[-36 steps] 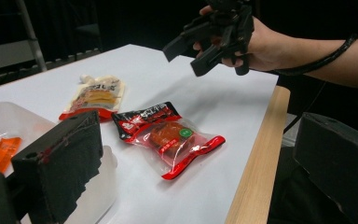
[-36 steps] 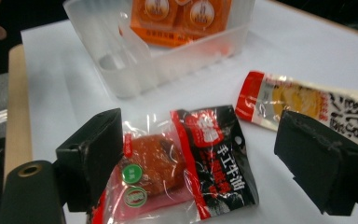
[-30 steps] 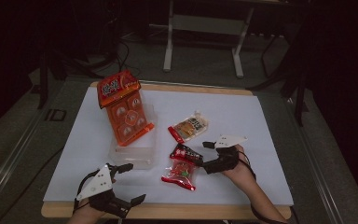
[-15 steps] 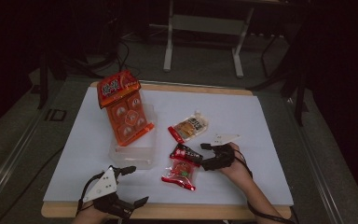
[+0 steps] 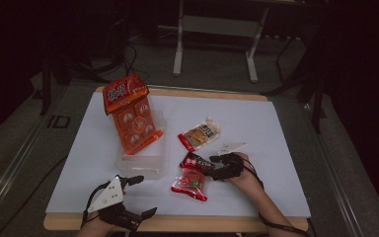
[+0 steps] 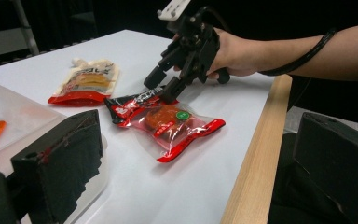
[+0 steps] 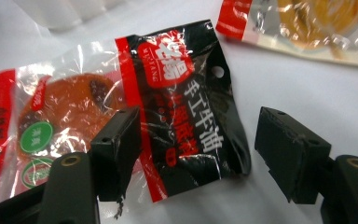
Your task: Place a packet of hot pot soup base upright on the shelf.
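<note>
Red-and-black snack packet (image 5: pixel 191 174): lies flat on the white table (image 5: pixel 276 128), near its front edge, just right of the clear plastic tray (image 5: pixel 150 165); its black end points away from the person, its clear red-trimmed end toward them.
Packet, close view (image 7: pixel 177 116): the black printed end lies between the right tongs' two jaws; one jaw is over the seam between clear and black, the other stands off the packet's edge, on bare table.
Right tongs (image 5: pixel 222 165): tilted down at the packet's black end, jaws parted and just now closing in, with the packet between them but not yet pinched; seen also from the side (image 6: pixel 161 86).
Left tongs (image 5: pixel 135 195): held at the table's front-left edge, well apart from the packet, jaws spread wide with nothing in them.
Yellow pouch (image 5: pixel 201 134): flat on the table, just beyond the packet, not touching it.
Orange bag (image 5: pixel 131 118): leans upright in the tray, its top tilted toward the far-left corner.
Tray: sits left of the packet, near it.
</note>
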The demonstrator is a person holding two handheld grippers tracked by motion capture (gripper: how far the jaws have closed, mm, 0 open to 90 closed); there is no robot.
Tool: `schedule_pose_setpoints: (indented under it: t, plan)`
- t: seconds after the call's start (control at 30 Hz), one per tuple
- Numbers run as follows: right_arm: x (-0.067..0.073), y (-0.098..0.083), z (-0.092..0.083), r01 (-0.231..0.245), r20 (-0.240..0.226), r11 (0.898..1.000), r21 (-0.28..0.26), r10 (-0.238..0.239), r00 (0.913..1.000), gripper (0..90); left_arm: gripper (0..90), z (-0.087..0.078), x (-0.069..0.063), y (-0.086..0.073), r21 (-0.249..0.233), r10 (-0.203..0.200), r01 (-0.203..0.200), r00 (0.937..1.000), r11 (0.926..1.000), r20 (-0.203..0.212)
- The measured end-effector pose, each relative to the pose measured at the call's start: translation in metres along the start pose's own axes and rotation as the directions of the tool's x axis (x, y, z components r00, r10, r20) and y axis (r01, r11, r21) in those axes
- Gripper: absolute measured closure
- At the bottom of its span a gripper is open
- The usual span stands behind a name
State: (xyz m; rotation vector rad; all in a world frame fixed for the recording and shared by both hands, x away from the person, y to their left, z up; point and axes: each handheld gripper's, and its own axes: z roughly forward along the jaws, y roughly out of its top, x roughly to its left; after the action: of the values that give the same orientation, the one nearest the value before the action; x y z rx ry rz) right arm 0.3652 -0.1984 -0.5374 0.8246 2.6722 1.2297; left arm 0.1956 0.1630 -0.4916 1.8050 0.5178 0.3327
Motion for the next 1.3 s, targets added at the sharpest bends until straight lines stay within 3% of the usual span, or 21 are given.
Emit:
schedule_pose_setpoints:
  t: [0.1,0.2,0.27,0.33,0.37,0.5,0.57,0.97,1.3]
  plan:
    - [0.001,0.000,0.000,-0.002,0.003,1.000,0.005,0.002,1.0000,32.7,1.8,0.001,0.000,0.000,-0.001,-0.005,0.005,1.0000,1.0000,0.003]
    - [0.004,0.001,0.001,0.026,0.016,0.999,0.022,-0.026,0.9995,39.5,1.8,0.002,0.000,0.000,0.000,-0.007,0.007,0.9999,1.0000,0.007]
    - [0.007,0.002,-0.001,0.022,0.010,0.999,0.034,-0.022,0.9997,48.7,1.8,0.002,0.000,0.000,-0.005,-0.014,0.014,0.9998,0.9999,0.012]
    - [0.007,0.002,-0.001,0.022,0.011,0.999,0.038,-0.022,0.9997,51.6,1.8,0.002,0.000,-0.001,-0.002,-0.012,0.012,0.9999,0.9999,0.010]
    - [0.008,0.003,-0.001,0.022,0.009,0.999,0.044,-0.022,0.9997,60.9,1.8,0.002,0.000,-0.001,-0.001,-0.013,0.013,0.9999,0.9999,0.010]
    - [0.011,0.005,-0.001,0.015,0.005,0.998,0.065,-0.016,0.9999,73.9,1.8,0.002,0.001,-0.001,0.000,-0.013,0.013,0.9999,0.9999,0.007]
    - [0.012,0.005,0.000,0.014,-0.013,0.997,0.075,-0.013,0.9998,85.0,1.8,0.002,0.001,-0.001,0.001,-0.017,0.017,0.9998,0.9999,0.005]
    - [0.023,0.014,-0.006,0.060,0.028,0.995,0.076,-0.062,0.9977,88.6,1.8,0.003,0.003,-0.002,-0.011,-0.041,0.041,0.9991,0.9991,0.005]
    - [0.027,0.022,-0.025,0.097,0.039,0.995,0.026,-0.098,0.9944,89.1,1.9,0.004,0.003,-0.002,-0.031,-0.006,0.006,1.0000,0.9995,0.006]
